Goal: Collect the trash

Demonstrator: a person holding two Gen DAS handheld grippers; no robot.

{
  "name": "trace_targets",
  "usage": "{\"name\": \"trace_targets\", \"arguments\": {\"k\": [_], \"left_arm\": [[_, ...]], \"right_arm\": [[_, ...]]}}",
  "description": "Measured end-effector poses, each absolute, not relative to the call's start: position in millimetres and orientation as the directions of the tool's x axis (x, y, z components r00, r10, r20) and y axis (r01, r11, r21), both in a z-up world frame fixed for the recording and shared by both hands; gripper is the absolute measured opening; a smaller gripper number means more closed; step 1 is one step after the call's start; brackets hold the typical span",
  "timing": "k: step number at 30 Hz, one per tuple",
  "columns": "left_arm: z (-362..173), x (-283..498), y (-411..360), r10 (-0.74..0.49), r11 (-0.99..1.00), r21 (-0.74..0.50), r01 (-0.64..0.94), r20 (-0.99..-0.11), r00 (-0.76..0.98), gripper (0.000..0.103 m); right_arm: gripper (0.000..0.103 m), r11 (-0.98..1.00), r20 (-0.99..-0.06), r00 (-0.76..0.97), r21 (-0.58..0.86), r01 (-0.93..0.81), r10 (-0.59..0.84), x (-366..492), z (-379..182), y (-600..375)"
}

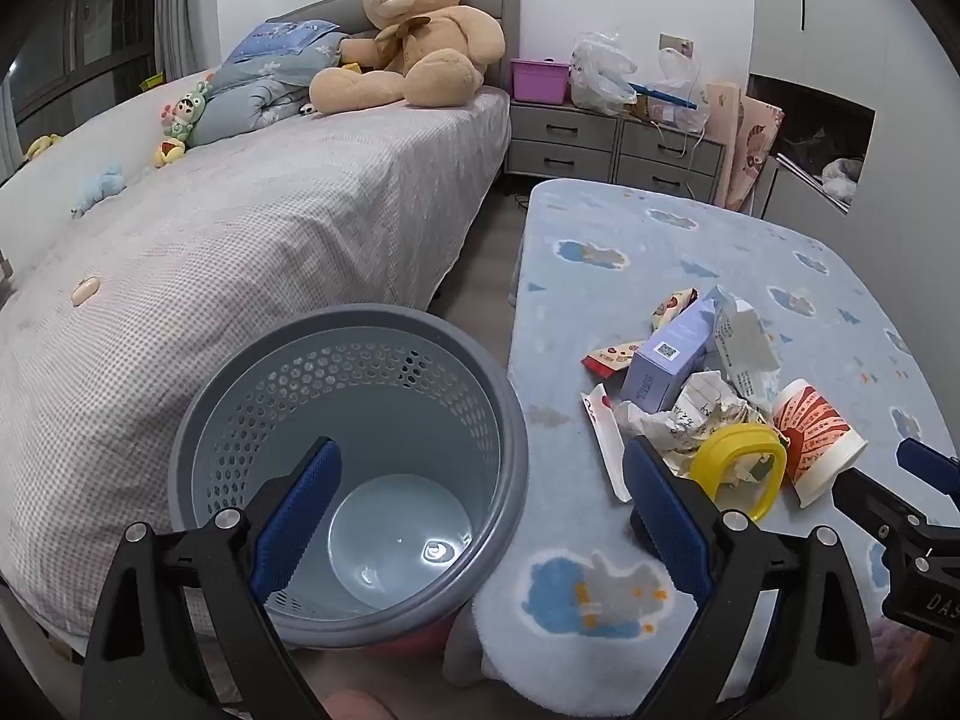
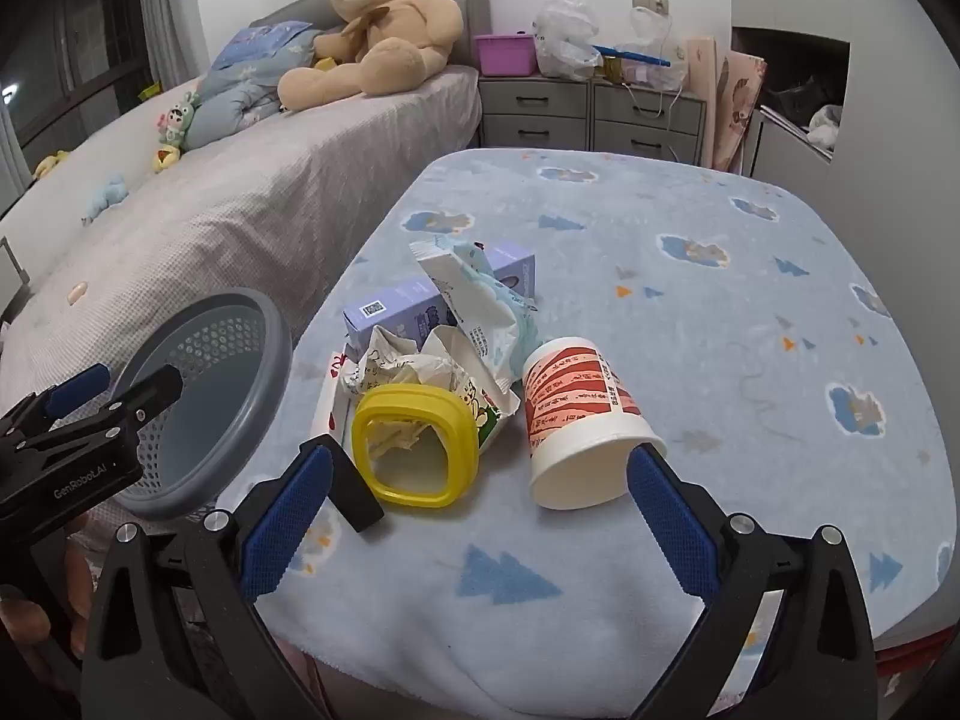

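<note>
A pile of trash lies on the blue blanket-covered table (image 2: 690, 312): a red-and-white paper cup (image 2: 579, 420) on its side, a yellow plastic ring lid (image 2: 414, 447), crumpled paper (image 2: 420, 369), a white wrapper (image 2: 486, 306) and a purple box (image 2: 414, 300). The grey perforated bin (image 1: 348, 480) stands empty left of the table. My left gripper (image 1: 480, 510) is open above the bin's right rim. My right gripper (image 2: 480, 516) is open just short of the cup and lid. The same cup (image 1: 810, 438) and lid (image 1: 741, 468) show in the left wrist view.
A bed (image 1: 240, 252) with a large teddy bear (image 1: 414, 30) and small toys runs along the left. Grey drawers (image 1: 612, 138) with bags and a pink box (image 1: 539, 79) stand at the back. A narrow floor gap (image 1: 480, 276) separates bed and table.
</note>
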State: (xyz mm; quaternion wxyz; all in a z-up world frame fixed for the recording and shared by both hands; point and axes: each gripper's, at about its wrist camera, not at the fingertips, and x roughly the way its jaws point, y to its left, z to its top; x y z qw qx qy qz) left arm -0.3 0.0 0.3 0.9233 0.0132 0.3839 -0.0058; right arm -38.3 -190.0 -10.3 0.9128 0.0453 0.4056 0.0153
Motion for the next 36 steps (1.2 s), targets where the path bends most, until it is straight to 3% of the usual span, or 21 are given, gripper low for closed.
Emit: {"name": "trace_targets", "arguments": {"k": [36], "left_arm": [[0.3,-0.2,-0.4,-0.005,1.0,0.013,0.021,-0.716,0.698,0.091]], "right_arm": [[0.097,0.994,-0.732,0.678,0.105,0.008,0.072,-40.2,-8.1,-190.1]]}}
